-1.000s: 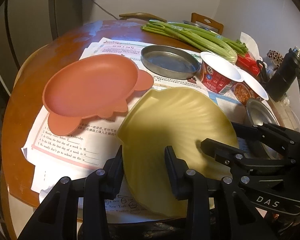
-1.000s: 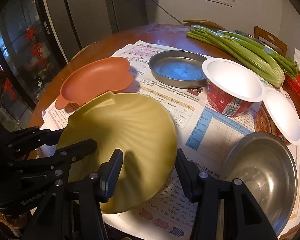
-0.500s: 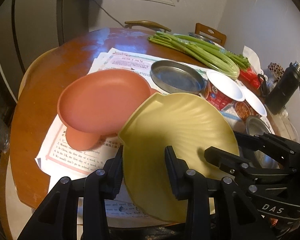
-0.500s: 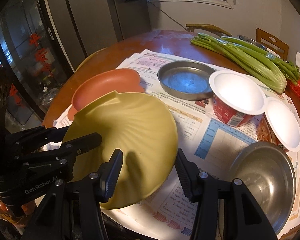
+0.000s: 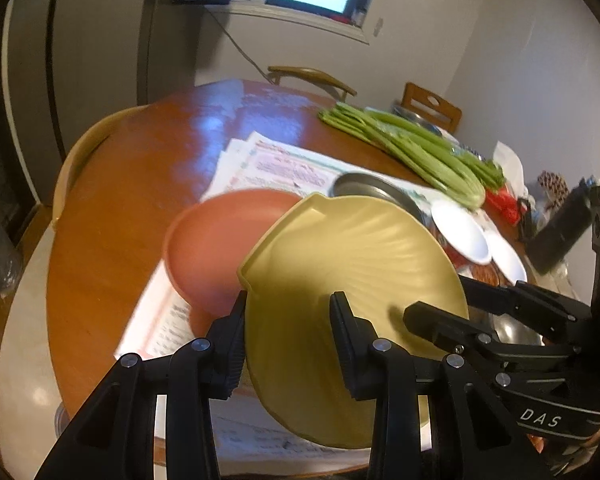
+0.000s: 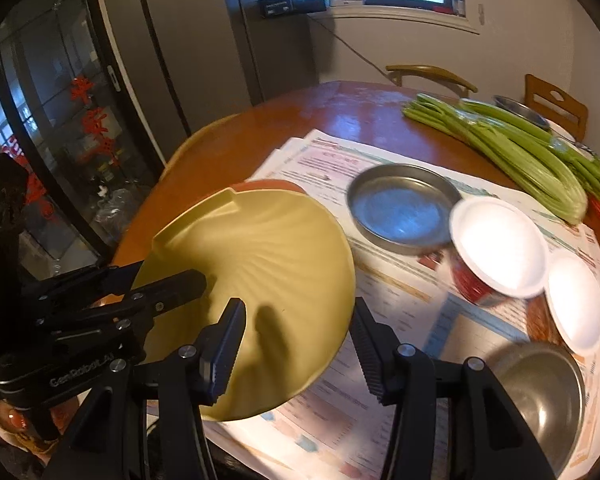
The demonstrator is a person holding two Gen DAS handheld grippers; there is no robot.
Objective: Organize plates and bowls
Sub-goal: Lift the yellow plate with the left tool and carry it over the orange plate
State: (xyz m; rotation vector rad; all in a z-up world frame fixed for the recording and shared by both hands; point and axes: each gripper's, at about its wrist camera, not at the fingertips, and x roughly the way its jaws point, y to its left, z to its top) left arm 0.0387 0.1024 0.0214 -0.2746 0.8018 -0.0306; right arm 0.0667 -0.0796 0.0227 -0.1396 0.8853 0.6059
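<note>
The yellow shell plate (image 5: 352, 272) has risen off the papers (image 6: 420, 312), tilted, now overlapping the pink plate (image 5: 220, 248) at left; both the left gripper (image 5: 288, 340) and right gripper (image 6: 296, 344) grip its near rim; stacking looks imminent.

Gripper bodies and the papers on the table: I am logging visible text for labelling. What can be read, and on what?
"DAS": right gripper body.
"GenRobot.AI": left gripper body, slightly blurred.
Printed papers: text too blurred.
Red cup label: unreadable.
</note>
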